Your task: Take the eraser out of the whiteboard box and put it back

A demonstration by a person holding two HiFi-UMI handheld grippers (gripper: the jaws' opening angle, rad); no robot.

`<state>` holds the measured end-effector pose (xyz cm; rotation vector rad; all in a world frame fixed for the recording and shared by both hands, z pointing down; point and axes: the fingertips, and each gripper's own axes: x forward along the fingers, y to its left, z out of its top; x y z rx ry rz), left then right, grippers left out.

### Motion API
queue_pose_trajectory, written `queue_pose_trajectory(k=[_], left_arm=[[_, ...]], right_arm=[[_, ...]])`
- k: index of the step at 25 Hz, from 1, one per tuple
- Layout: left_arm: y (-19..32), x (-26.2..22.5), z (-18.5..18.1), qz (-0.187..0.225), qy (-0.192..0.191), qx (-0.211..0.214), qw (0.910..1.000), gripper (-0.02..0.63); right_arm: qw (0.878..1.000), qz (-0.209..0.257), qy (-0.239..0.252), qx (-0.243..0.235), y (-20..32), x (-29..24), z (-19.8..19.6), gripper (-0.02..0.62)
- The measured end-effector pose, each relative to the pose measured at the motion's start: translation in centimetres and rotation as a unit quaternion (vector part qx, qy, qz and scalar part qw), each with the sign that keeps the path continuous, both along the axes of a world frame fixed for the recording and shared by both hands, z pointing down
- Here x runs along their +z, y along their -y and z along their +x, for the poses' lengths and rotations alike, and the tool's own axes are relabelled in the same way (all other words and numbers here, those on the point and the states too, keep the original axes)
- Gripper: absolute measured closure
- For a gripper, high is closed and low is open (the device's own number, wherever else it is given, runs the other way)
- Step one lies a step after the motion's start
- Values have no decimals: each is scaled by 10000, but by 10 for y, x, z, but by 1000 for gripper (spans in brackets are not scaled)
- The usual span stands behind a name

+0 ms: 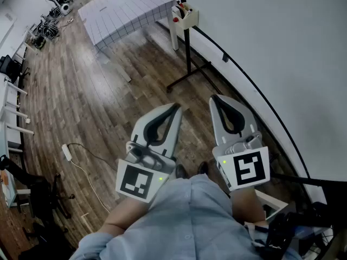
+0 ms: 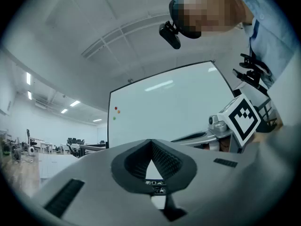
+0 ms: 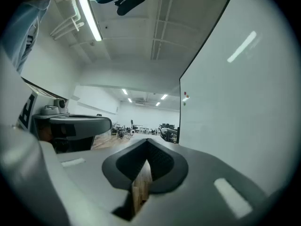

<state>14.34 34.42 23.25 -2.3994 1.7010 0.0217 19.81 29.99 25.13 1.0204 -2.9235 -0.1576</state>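
Light-blue shirt front (image 1: 187, 221) close, small white whiteboard box (image 1: 187, 16) far off

Large white whiteboard (image 1: 282, 47) runs down the right side. Left of that board, above brown wood-plank floor (image 1: 81, 102), the grey left tool (image 1: 176, 108) and right tool (image 1: 216, 99) sit side by side, each with jaws pressed together on nothing. The box sits at the board's far end, well apart from both. No eraser can be made out there.

Too small, cut off
Far box (image 1: 186, 16): contents too small to tell; whiteboard (image 1: 282, 47) runs off the right edge.
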Motion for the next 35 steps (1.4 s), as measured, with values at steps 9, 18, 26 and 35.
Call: queue_pose_trajectory(k=[9,18,26,35], left_arm=[[4,3,8,-23,-5,-15,10000,607],[17,8,22,-85,64,-36,9999,607],[25,4,50,-68,159,-86,9998,607],[41,18,34,-241,113,-271,9993,607]], right_arm=[[10000,-9,32,-19,4,2,7,595],[9999,-77,99,-31,17,8,21,595],[9994,-106,220,-242,26,2,41,594],[9984,-141,99,-530,44,17,22,594]])
